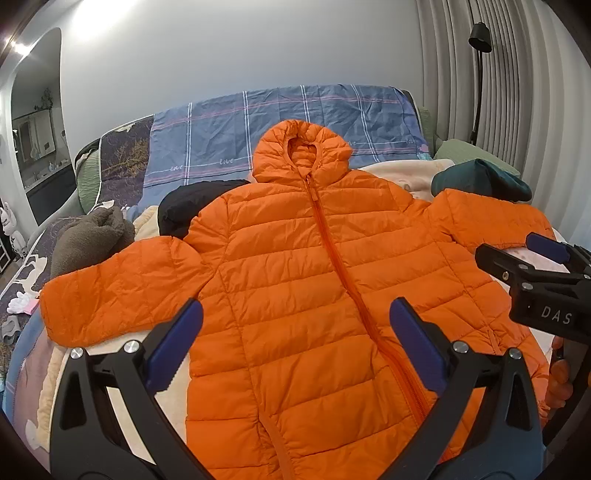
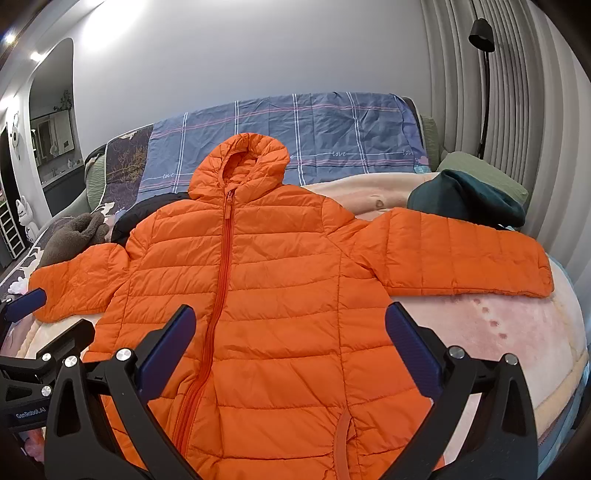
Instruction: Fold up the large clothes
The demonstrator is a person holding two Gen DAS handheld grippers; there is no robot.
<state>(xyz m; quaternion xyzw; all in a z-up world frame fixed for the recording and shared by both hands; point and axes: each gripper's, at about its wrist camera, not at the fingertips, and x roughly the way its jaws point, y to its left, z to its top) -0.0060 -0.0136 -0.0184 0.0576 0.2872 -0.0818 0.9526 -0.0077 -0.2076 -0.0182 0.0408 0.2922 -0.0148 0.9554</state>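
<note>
Big bed with a fuzzy cream blanket (image 2: pixel 480 332), and a blue plaid sheet (image 1: pixel 280 122) draped behind. The puffy orange quilted jacket (image 1: pixel 295 266) lies flat on the blanket, zipped, hood up top, sleeves spread. Left view catches the black garment (image 1: pixel 192 206) better; right view shows the whole right sleeve and teal bundle (image 2: pixel 469 199). Left gripper (image 1: pixel 295 347) and right gripper (image 2: pixel 288 350) both gape wide, empty, above the hem.

A home bedroom is shown. A bed (image 2: pixel 517 332) covered with a pink blanket is backed by a plaid sheet (image 2: pixel 332 129) draped over the headboard. A pillow (image 2: pixel 484 173), a floor lamp (image 2: pixel 482 33), pleated curtains (image 2: pixel 517 92) and an arched mirror (image 1: pixel 33 122) are seen around it.
</note>
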